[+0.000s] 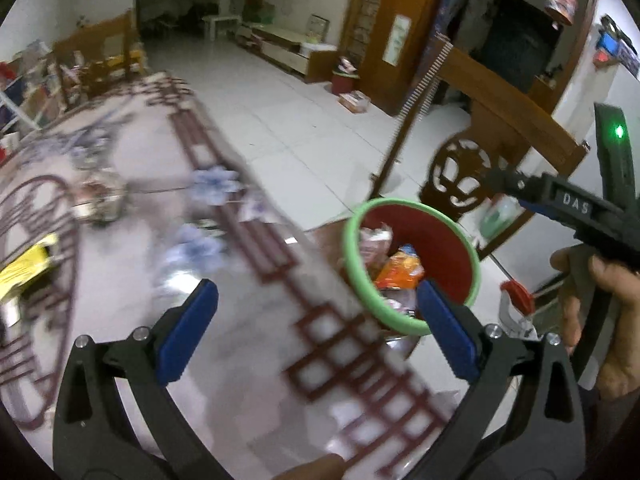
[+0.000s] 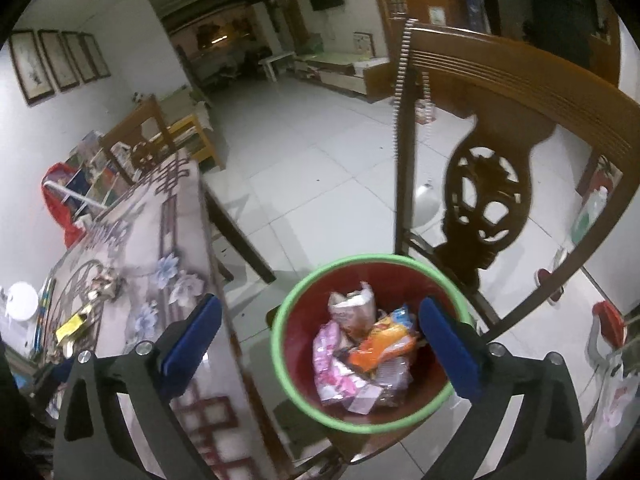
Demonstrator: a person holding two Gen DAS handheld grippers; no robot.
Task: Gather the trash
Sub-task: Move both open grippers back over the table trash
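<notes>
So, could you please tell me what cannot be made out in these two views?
- Left wrist view: small clutter on the table is smeared by motion blur.
- Left wrist view: the right hand-held gripper fingertips are too dark and blurred to read.
- Right wrist view: the bin bottom is hidden under wrappers.

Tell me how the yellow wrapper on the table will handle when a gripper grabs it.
The yellow wrapper looks thin and creased, so probably floppy and very light. It lies nearly flat on the table, so the pads may slide over it or pinch only an edge.
</notes>
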